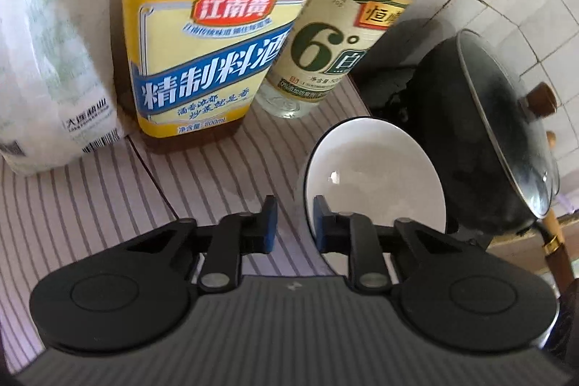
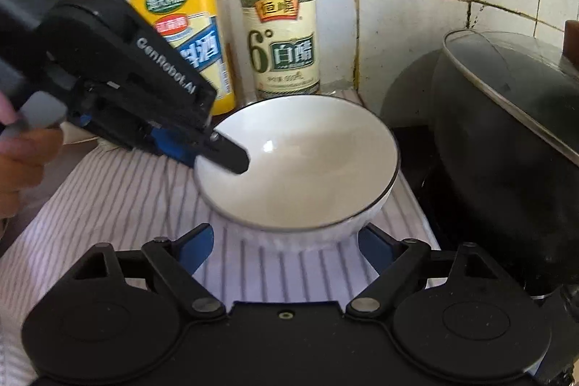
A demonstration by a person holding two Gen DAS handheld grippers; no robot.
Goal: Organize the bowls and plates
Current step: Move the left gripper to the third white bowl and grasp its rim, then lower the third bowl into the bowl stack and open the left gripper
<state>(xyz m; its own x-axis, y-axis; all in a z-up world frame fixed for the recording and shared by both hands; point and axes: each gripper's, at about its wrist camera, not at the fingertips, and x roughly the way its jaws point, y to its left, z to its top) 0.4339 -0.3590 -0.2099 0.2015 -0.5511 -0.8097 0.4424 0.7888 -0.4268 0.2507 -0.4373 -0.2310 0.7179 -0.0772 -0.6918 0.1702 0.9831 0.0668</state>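
Observation:
A white bowl with a dark rim [image 2: 300, 165] sits on a striped cloth [image 2: 119, 205]. In the left wrist view the bowl [image 1: 376, 176] lies just right of the fingers. My left gripper [image 1: 295, 223] straddles the bowl's left rim with one finger [image 2: 231, 158] inside and one outside, jaws slightly apart, not clamped. My right gripper [image 2: 286, 248] is open wide, its blue pads either side of the bowl's base on the near side, apart from it.
A yellow-labelled cooking wine bottle [image 1: 213, 35] and a white vinegar bottle [image 2: 280, 35] stand behind the bowl against a tiled wall. A black wok with a glass lid [image 2: 506, 132] sits to the right. A white bag [image 1: 47, 60] stands at the left.

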